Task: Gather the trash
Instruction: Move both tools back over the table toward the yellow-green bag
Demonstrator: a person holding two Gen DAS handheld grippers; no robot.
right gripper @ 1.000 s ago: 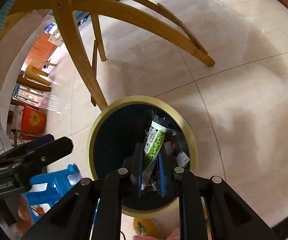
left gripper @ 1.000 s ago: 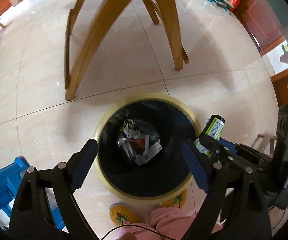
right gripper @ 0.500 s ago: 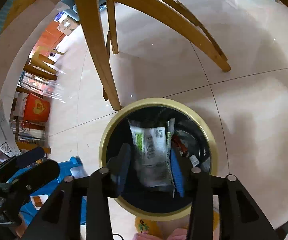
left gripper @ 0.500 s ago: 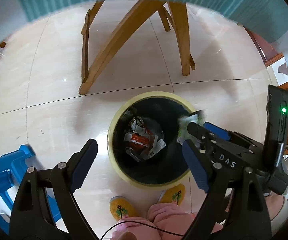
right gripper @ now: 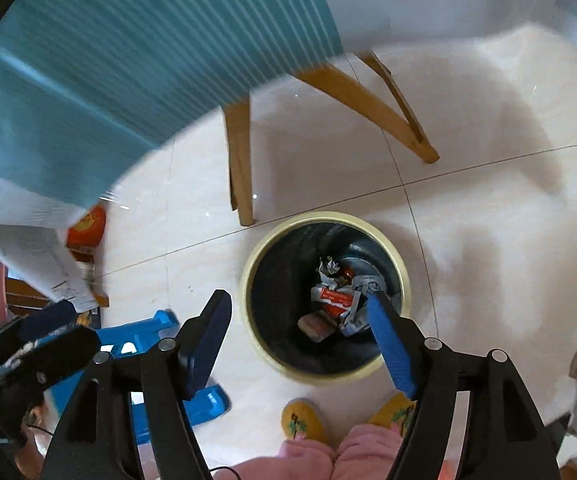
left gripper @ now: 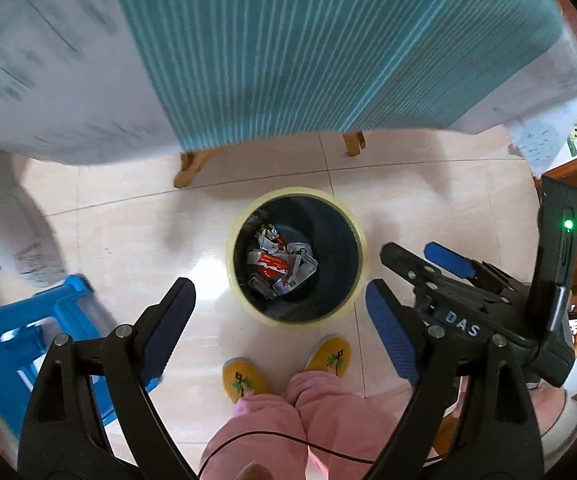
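Above the round bin rim, right gripper opening, empty, left gripper spread, bare floor around.

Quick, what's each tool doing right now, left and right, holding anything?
Left tool: open, holding nothing.
Right tool: jaws opening, nothing between them; the wrappers lie in the trash bin below.

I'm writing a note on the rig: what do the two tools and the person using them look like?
Both the left tool and the right tool have black angular plastic arms with silver rivets and blue ribbed pads. The right one is lettered "DAS". A thin black cable trails below. The person wears pink trousers and yellow slippers.
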